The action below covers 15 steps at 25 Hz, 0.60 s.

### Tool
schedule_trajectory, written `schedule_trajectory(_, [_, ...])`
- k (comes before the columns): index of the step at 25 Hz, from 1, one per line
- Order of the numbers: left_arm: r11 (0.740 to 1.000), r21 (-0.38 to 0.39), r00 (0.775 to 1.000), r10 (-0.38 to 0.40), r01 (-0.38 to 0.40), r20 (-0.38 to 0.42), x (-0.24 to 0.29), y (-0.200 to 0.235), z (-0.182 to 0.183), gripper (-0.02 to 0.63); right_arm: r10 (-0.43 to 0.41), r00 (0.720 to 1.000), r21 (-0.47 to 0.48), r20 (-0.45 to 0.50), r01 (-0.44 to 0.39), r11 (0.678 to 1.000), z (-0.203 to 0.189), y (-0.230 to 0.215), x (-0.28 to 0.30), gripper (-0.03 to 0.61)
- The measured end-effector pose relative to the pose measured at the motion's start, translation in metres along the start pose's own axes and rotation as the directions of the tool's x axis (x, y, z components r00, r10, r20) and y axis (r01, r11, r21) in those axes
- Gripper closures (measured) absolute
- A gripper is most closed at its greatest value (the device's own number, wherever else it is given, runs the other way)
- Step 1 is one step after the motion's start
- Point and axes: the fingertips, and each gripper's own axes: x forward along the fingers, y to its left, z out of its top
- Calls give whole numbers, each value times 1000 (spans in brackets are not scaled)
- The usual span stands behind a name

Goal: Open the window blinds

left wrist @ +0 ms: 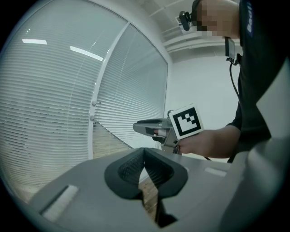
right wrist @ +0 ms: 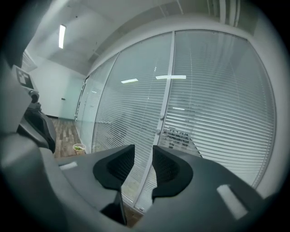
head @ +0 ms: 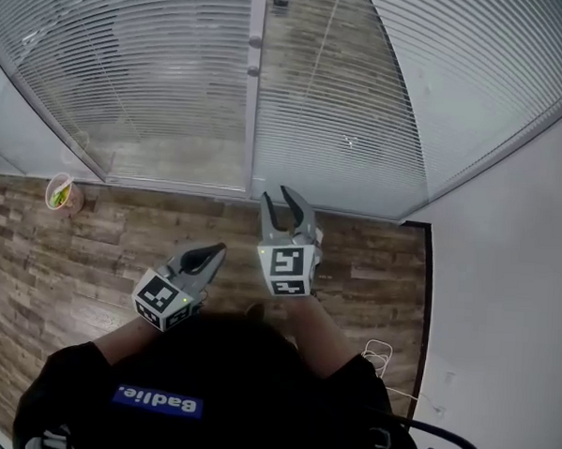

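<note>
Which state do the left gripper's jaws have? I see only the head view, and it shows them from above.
Observer: In the left gripper view, the left gripper is shut. Its tips touch and nothing is between them.
Operator: And the right one?
Observer: In its own view, the right gripper is open and empty. The window frame post shows through the gap, farther off and untouched.
Operator: Is a lamp on above?
Observer: Yes. The right gripper view shows a lit ceiling light.

Head cam looks steeply down from above/behind the left gripper [head: 215, 252] & right gripper [head: 276, 198]. Each gripper cam sits close behind its own jaws, facing fwd. All 3 views share the blinds [head: 129, 70] ahead; left gripper view also catches the right gripper.
</note>
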Motion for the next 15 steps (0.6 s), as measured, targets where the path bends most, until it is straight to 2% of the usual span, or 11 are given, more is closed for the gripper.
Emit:
schedule_trajectory(9, [997, -10, 997, -70, 71, 38, -19, 10, 3, 614, 21, 999, -8, -26, -21, 1000, 15, 42, -18, 456])
schedule_trajectory(15, [991, 14, 991, -133, 133, 20, -37, 19, -4, 614, 61, 996, -20, -61, -62, 998, 6, 75, -20, 457])
